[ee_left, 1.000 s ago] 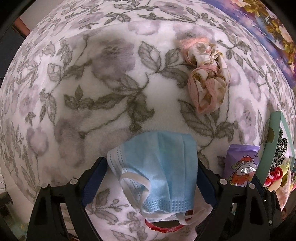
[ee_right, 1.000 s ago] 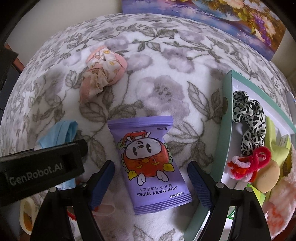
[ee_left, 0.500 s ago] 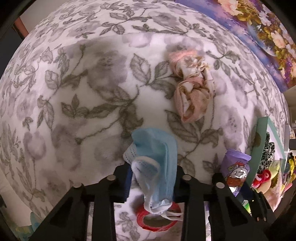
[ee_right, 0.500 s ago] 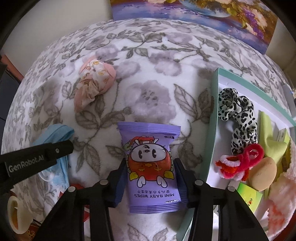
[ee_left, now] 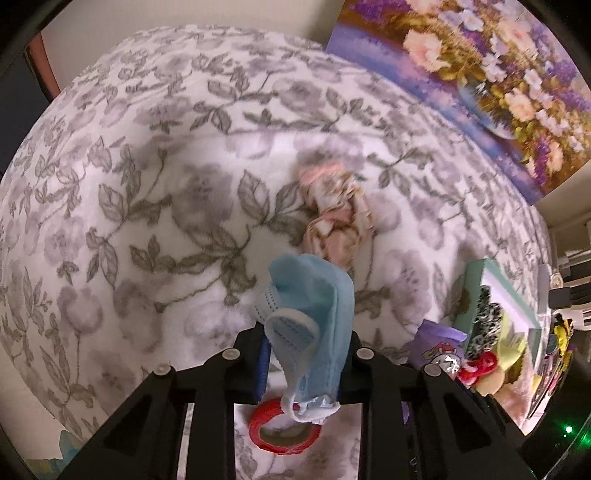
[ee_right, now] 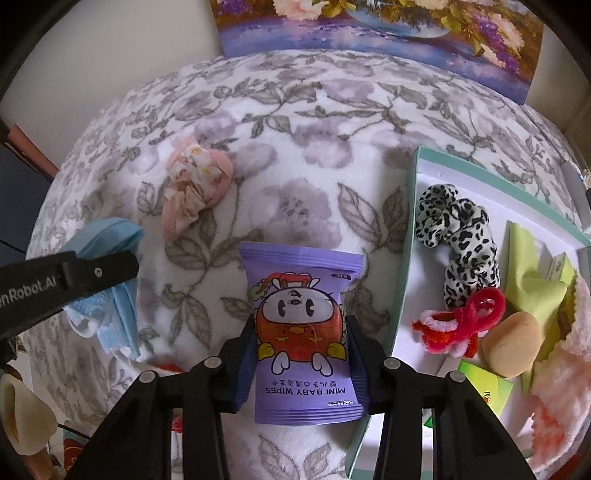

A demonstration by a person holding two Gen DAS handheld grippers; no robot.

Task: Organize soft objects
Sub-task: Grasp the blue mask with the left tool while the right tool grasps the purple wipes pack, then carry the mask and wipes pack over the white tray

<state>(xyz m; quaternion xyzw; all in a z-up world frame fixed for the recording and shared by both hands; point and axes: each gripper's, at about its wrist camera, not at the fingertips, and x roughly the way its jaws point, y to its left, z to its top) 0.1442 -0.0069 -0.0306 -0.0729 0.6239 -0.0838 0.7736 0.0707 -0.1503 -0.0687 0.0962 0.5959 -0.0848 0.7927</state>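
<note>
A light blue face mask (ee_left: 314, 295) hangs folded between the pads of my left gripper (ee_left: 304, 349), above the floral blanket (ee_left: 147, 221). Its jaws are still closing on the mask, and the ear loops dangle below. A purple pack of mini baby wipes (ee_right: 301, 280) stands between the pads of my right gripper (ee_right: 301, 347), whose jaws are also closing and press on its sides. The mask (ee_right: 107, 236) shows at the left of the right wrist view. A pink flowered scrunchie (ee_left: 336, 218) (ee_right: 192, 184) lies loose on the blanket beyond both.
A teal-rimmed white tray (ee_right: 410, 240) on the right holds a leopard scrunchie (ee_right: 458, 229), a red fuzzy bow (ee_right: 465, 321), a green cloth (ee_right: 532, 273), a beige puff (ee_right: 511, 347) and pink knitwear. A red tape ring (ee_left: 284, 432) lies under the mask. A flower painting (ee_right: 369, 22) leans behind.
Both grippers went from wide open to closed, the left on the mask and the right on the wipes pack. The left has risen, and the mask now hangs bunched off the blanket.
</note>
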